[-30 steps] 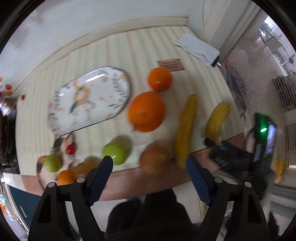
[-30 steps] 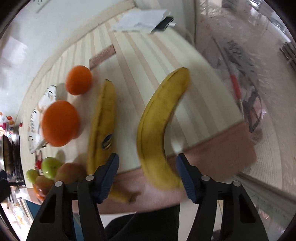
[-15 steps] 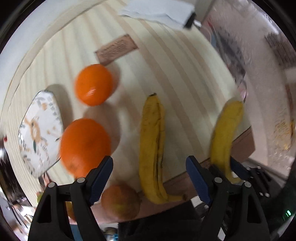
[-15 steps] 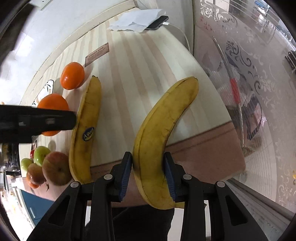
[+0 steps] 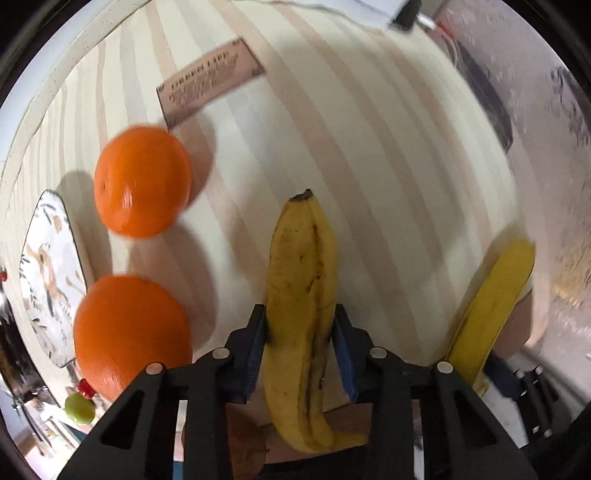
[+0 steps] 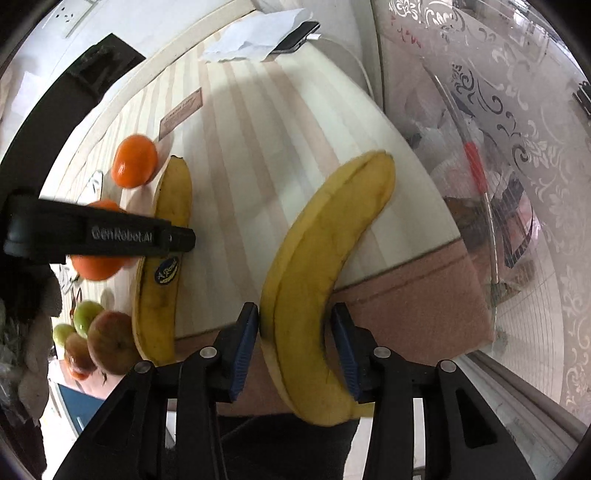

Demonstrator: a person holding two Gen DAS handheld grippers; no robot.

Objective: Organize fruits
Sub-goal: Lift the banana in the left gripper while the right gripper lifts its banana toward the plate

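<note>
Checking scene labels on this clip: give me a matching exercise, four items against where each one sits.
Things:
1 phone
2 blue sticker
3 brown label
4 patterned plate

Places:
A on the spotted banana
B beside the large orange
C at the white paper edge
D just beyond the small orange

Pairs: 1-C, 2-A, 3-D, 4-B
</note>
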